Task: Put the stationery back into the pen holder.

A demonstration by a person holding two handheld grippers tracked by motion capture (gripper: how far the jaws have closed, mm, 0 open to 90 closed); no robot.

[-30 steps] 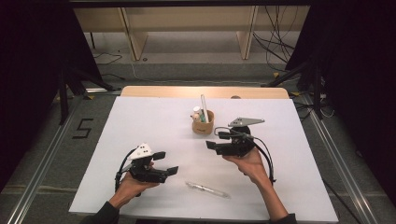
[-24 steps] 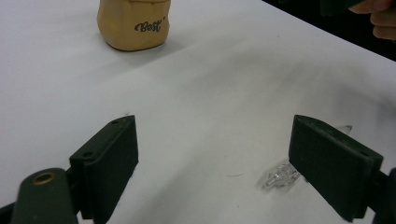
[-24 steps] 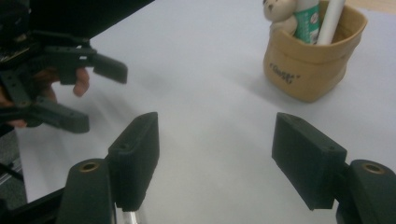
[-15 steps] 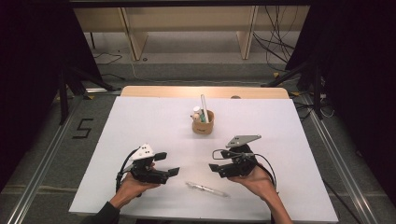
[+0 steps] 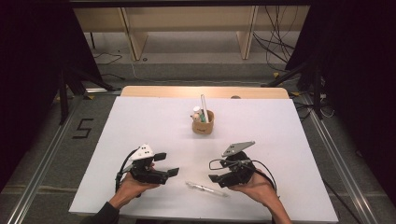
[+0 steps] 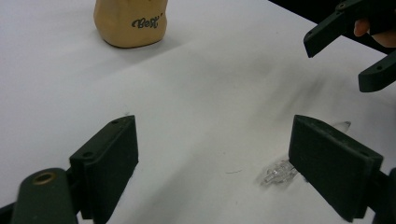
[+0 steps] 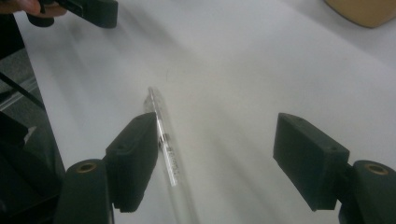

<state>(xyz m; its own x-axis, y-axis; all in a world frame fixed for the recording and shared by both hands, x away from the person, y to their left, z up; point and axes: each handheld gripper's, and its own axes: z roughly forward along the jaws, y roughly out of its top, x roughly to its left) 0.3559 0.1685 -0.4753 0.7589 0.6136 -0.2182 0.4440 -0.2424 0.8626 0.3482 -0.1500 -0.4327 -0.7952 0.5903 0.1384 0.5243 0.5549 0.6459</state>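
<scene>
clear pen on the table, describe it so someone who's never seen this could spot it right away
On the white table, look at the near edge, in the gap between the left tongs and the right tongs. The clear pen lies flat there, apart from the tan cup farther back. Unlike the pens standing in that cup, it is see-through and lying down.

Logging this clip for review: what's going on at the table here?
A person holds a gripper in each hand over a white table. The right gripper, jaws open, is low beside a clear pen lying flat near the front edge, not yet gripping it. The left gripper, also open, hangs nearby holding nothing. Farther back stands a tan cup with a white pen and other small items inside.
</scene>
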